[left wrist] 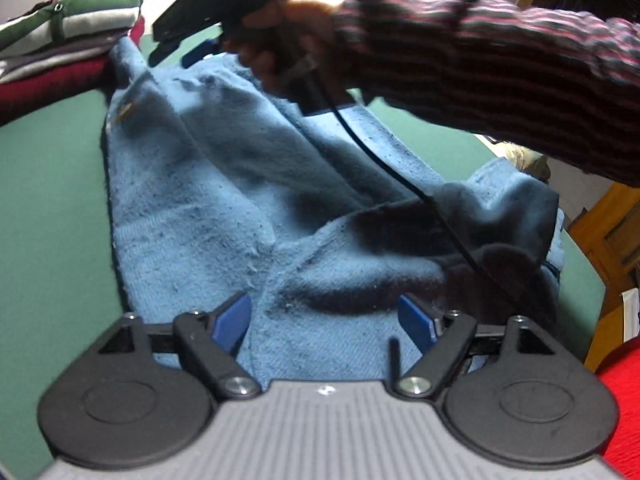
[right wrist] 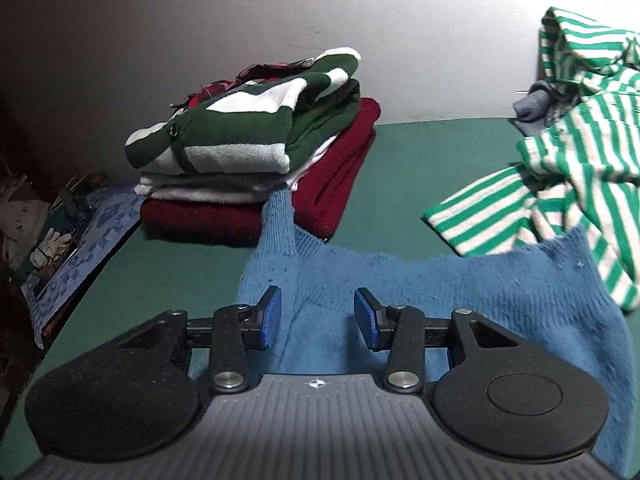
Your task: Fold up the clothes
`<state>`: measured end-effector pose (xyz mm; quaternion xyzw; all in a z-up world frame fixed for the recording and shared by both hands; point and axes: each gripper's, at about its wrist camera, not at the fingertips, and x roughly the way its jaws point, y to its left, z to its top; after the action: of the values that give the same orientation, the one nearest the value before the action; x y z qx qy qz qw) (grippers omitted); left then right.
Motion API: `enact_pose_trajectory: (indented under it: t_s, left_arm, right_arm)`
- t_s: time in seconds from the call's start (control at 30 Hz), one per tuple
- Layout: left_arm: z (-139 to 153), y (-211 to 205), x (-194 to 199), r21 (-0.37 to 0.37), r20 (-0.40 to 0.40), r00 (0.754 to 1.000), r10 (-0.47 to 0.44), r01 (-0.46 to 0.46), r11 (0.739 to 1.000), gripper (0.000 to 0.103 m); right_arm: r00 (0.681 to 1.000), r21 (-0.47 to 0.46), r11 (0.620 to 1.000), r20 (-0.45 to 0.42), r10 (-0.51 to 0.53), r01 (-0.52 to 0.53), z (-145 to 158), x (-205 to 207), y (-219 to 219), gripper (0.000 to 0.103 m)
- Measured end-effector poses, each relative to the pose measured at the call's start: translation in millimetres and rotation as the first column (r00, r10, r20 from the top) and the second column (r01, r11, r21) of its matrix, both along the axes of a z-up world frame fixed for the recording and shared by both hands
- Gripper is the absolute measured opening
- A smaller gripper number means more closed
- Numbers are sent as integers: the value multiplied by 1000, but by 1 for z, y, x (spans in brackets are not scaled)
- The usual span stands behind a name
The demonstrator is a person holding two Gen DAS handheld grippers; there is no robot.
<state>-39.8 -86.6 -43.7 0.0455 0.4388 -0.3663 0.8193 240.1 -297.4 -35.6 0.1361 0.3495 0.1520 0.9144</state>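
A blue knit sweater (left wrist: 224, 200) lies rumpled on the green table (left wrist: 48, 208). My left gripper (left wrist: 324, 320) is open just above its near part, with nothing between the pads. My right gripper (right wrist: 318, 318) is open over the sweater's far edge (right wrist: 400, 280), near a sleeve (right wrist: 276, 220) that reaches the stack. In the left wrist view the right gripper (left wrist: 192, 46) shows at the sweater's far end, held by a hand in a striped sleeve; its cable trails across the cloth.
A stack of folded clothes (right wrist: 248, 148), green-and-white on top and dark red below, stands at the back (left wrist: 60, 36). A crumpled green-and-white striped garment (right wrist: 568, 152) lies at the right. A patterned blue cloth (right wrist: 80, 232) hangs off the left table edge. A red cloth (left wrist: 624, 400) is at the near right.
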Motion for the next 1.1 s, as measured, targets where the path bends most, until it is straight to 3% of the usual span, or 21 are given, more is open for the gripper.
enact_pose_trajectory:
  t_s: [0.1, 0.2, 0.37, 0.5, 0.57, 0.6, 0.77, 0.9, 1.1]
  left_arm:
    - [0, -1, 4, -7, -17, 1000, 21, -21, 1000, 81]
    - [0, -2, 7, -10, -28, 999, 27, -28, 1000, 84]
    - [0, -6, 9, 2, -24, 1000, -5, 5, 1000, 89]
    - [-1, -6, 11, 1, -22, 999, -31, 31, 1000, 91]
    - [0, -6, 11, 4, -21, 999, -41, 42, 999, 91]
    - [0, -6, 11, 5, -21, 999, -46, 46, 999, 91]
    - [-1, -7, 13, -1, -22, 998, -61, 61, 998, 91]
    - [0, -5, 14, -8, -23, 998, -64, 64, 998, 91]
    - [4, 0, 12, -20, -30, 996, -89, 89, 996, 91]
  right_arm:
    - [998, 17, 997, -2, 69, -69, -11, 7, 9, 37]
    - [995, 33, 994, 8, 101, -101, -15, 5, 15, 6]
    - [996, 158, 984, -16, 83, -80, -16, 4, 6, 7]
    - [999, 190, 981, -29, 37, -31, -22, 10, 2, 31]
    - [998, 215, 976, -48, 42, -31, -25, 15, 1, 22]
    - [998, 229, 973, -39, 39, -29, -23, 12, 0, 5]
    - [1000, 301, 953, 26, 12, -19, -4, -4, -7, 4]
    - [996, 229, 973, 77, -53, 34, 12, -15, -13, 3]
    - [988, -8, 989, 28, -149, 150, 7, -24, -10, 3]
